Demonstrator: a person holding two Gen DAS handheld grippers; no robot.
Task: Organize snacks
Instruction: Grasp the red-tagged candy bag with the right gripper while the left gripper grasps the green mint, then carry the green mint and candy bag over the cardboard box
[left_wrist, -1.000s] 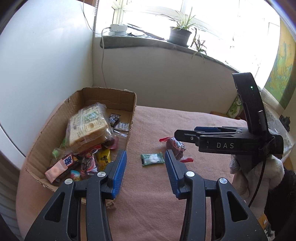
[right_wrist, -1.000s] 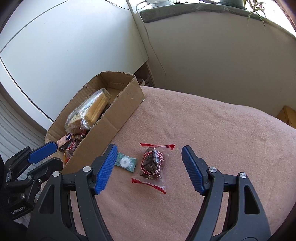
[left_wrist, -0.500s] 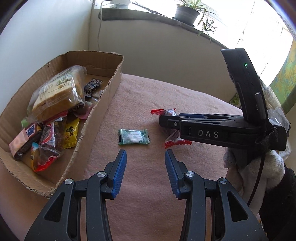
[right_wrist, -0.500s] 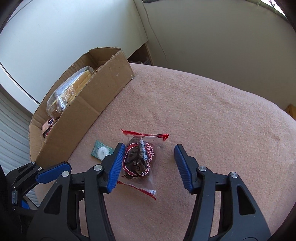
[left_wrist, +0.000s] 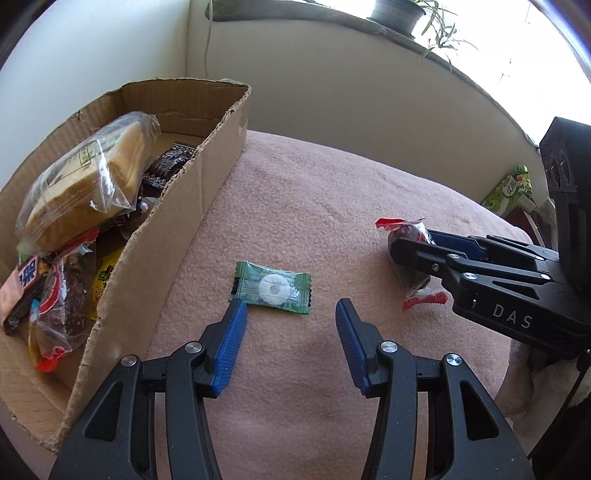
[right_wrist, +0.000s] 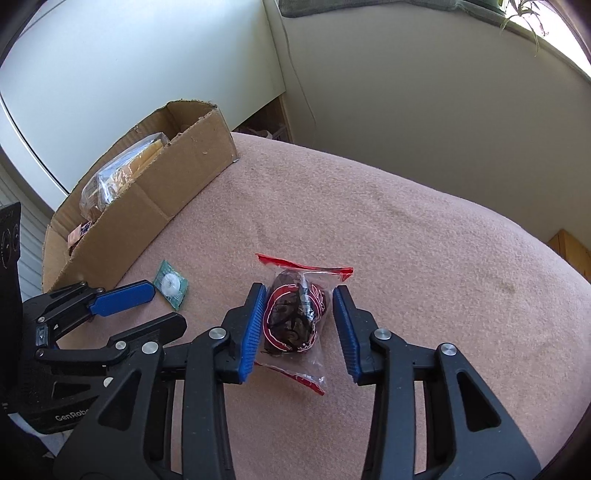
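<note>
left wrist view: right gripper hides half the red-sealed snack bag | fingers closing around it | left gripper opening, empty

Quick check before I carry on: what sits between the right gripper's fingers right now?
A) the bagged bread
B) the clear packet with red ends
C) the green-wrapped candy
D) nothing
B: in the right wrist view the clear packet with red ends lies between the closing fingers of the right gripper, while the green-wrapped candy lies off beside the left gripper.
</note>
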